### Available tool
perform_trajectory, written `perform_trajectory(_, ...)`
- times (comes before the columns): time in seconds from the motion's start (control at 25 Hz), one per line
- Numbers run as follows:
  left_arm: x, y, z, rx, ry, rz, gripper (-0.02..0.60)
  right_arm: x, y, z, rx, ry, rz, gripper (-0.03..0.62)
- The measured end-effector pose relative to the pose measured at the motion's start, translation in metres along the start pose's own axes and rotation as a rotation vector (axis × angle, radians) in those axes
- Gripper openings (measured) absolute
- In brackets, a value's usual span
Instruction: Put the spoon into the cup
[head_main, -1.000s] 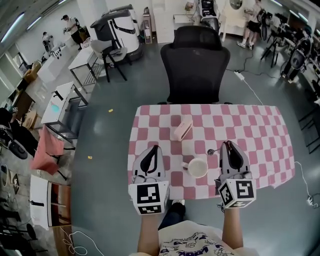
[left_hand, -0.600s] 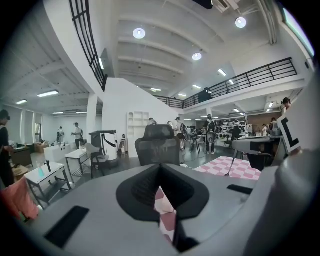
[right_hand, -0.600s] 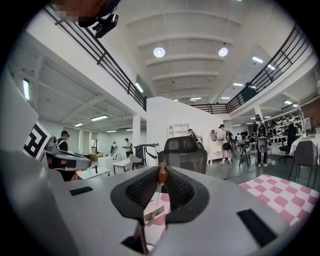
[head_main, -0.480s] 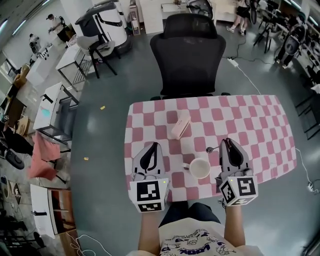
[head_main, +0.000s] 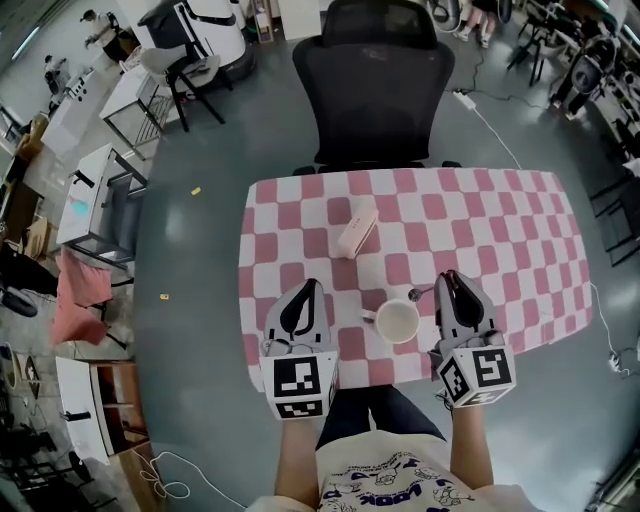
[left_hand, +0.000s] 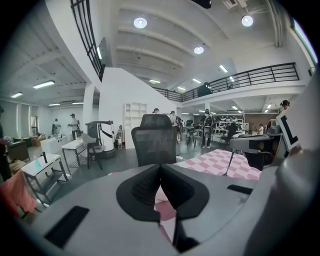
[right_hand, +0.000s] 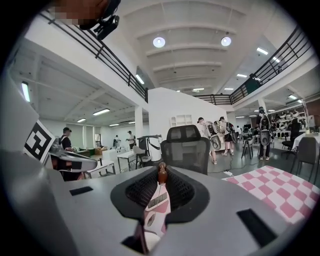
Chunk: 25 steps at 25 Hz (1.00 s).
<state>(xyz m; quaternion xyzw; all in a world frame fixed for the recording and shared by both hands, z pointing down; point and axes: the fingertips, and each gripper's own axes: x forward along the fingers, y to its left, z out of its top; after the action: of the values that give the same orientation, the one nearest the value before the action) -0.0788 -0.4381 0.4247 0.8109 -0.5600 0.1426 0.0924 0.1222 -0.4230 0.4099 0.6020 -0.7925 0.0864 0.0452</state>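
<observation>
A white cup (head_main: 397, 321) stands near the front edge of the pink-and-white checked table (head_main: 480, 230). My right gripper (head_main: 447, 281) hovers just right of the cup and is shut on the spoon (head_main: 420, 295), whose bowl pokes out to the left above the cup's rim. In the right gripper view the spoon (right_hand: 155, 206) runs up between the jaws, its brown tip at the right gripper's (right_hand: 161, 171) fingertips. My left gripper (head_main: 308, 289) is to the cup's left, shut and empty. The left gripper's (left_hand: 160, 167) tips meet in its own view.
A pink oblong box (head_main: 357, 232) lies on the cloth beyond the cup. A black office chair (head_main: 378, 80) stands at the table's far side. Desks, carts and people fill the room behind.
Both grippers have sunk toward the table and the head view has tipped further down. The spoon stays in the right gripper, and the cup has not moved.
</observation>
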Motion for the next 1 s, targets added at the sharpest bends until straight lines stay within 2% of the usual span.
perform_trajectory(0.52, 0.009, -0.006, -0.059, -0.04, 0.114, 0.019, 0.014, 0.016, 0.008, -0.056, 0.027, 0.122, 0.087, 0.058)
perform_trajectory(1.0, 0.011, -0.018, -0.107, -0.063, 0.197, 0.019, 0.014, 0.023, 0.017, -0.129, 0.039, 0.25, 0.151, 0.058)
